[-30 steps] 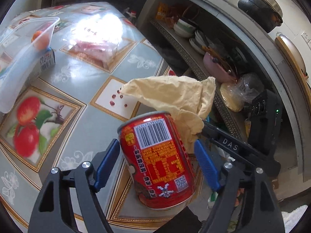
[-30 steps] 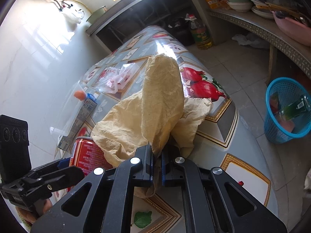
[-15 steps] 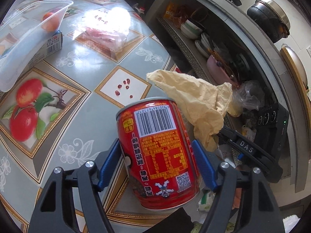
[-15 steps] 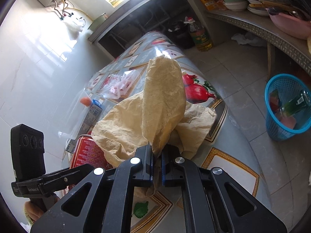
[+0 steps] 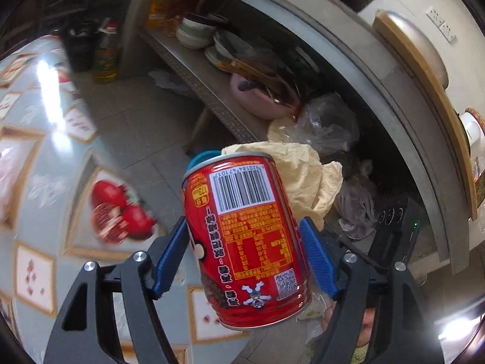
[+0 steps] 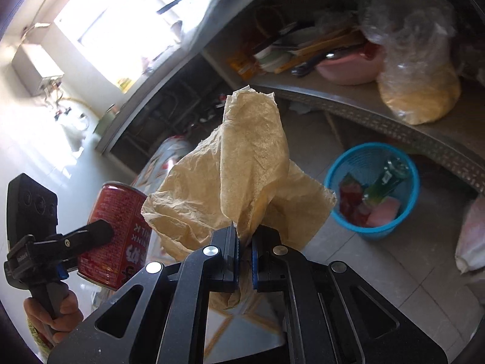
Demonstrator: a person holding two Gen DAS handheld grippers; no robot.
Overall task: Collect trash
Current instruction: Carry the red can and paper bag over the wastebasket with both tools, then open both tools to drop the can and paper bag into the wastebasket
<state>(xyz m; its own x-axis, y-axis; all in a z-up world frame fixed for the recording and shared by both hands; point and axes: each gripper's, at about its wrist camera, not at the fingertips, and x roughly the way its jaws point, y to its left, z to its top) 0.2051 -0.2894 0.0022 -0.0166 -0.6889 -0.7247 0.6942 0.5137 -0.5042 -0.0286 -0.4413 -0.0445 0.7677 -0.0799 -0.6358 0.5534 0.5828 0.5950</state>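
Had red metal drink can (image 5: pixel 247 239) squeezed in left gripper (image 5: pixel 245 257), crumpled yellow paper (image 6: pixel 242 182) pinched in right gripper (image 6: pixel 244 257). Both off desk (image 5: pixel 36 182). Blue plastic bin (image 6: pixel 403 221) near; dropping left.

The red can (image 5: pixel 247 239), clamped between the blue pads of the left gripper (image 5: pixel 245 254), no longer stands on the patterned table (image 5: pixel 45 188); it hangs in the air, tilted, with floor beneath its base. That gripper's jaws have just closed a little onto it. The table now lies off to the gripper's left. Ahead of the right gripper (image 6: pixel 245 254) and its crumpled yellow paper (image 6: pixel 242 179), the blue basket (image 6: pixel 372 188) sits closer and more central.
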